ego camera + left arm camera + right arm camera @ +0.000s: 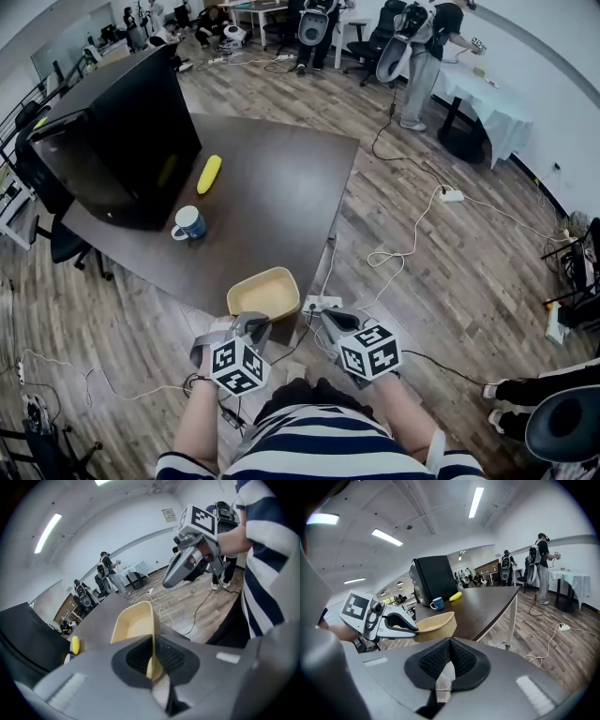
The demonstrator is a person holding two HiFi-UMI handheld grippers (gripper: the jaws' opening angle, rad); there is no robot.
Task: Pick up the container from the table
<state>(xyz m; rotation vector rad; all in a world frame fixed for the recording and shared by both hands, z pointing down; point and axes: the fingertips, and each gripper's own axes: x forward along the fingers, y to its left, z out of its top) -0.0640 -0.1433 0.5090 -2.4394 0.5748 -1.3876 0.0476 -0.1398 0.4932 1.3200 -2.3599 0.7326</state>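
Observation:
The container (265, 292) is a shallow pale-yellow tub at the near corner of the dark table (281, 178). My left gripper (251, 328) is shut on its near rim; in the left gripper view the rim (151, 663) sits pinched between the black pads, with the tub (133, 623) stretching away. The right gripper view shows the tub (436, 625) held by the left gripper (401, 623) beside the table edge; whether it still rests on the top I cannot tell. My right gripper (333, 321) hangs shut and empty just right of the tub.
On the table stand a big black box (122, 131), a blue mug (189, 223) and a yellow banana-like object (208, 173). A white power strip (322, 303) and cables lie on the wood floor below. People stand at the room's far end.

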